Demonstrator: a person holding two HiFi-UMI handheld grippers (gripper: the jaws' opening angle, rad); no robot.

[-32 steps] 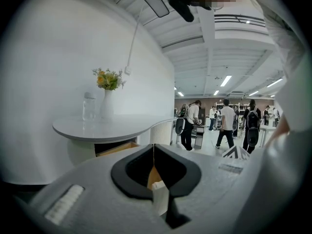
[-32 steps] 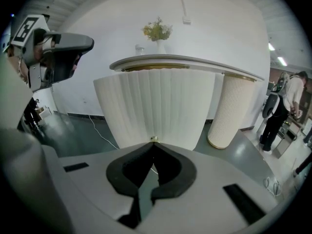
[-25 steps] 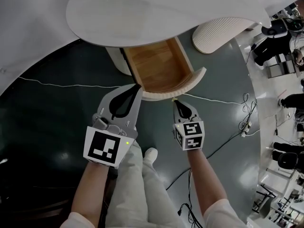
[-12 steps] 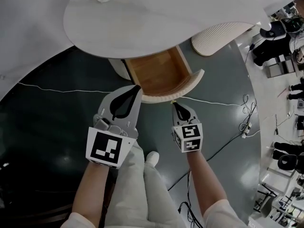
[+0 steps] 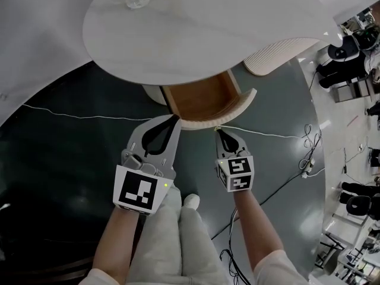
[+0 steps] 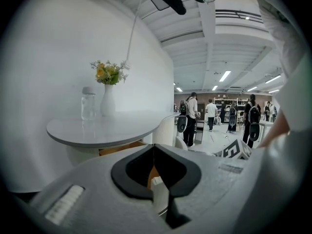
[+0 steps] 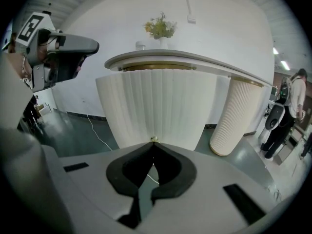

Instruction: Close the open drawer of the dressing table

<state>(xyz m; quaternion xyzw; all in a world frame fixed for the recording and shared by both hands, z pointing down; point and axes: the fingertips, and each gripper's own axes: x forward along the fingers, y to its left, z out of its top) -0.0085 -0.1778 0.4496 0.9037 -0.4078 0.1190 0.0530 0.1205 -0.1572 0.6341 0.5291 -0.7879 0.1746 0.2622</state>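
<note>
The drawer (image 5: 200, 97) of the dressing table stands partly open, its wooden inside showing under the white oval top (image 5: 196, 28). Its curved, ribbed cream front (image 5: 228, 114) faces me and fills the right gripper view (image 7: 156, 106). My left gripper (image 5: 174, 119) is shut and empty, tips against the front's left end. My right gripper (image 5: 218, 130) is also shut and empty. Its tips (image 7: 154, 143) sit right at the small brass knob (image 7: 154, 139) low on the drawer front. In the left gripper view the closed tips (image 6: 154, 146) point at the drawer's wood (image 6: 122, 148) below the top (image 6: 107, 128).
A ribbed pedestal leg (image 5: 270, 55) stands right of the drawer. A vase of flowers (image 6: 108, 101) and a glass jar (image 6: 88, 104) rest on the top. A white cable (image 5: 77, 117) crosses the dark floor. My legs and a shoe (image 5: 190, 201) are below. People and equipment (image 5: 347, 46) stand at the far right.
The drawer has slid farther in under the table top, with less wood showing. Both grippers have moved forward with its front, still shut.
</note>
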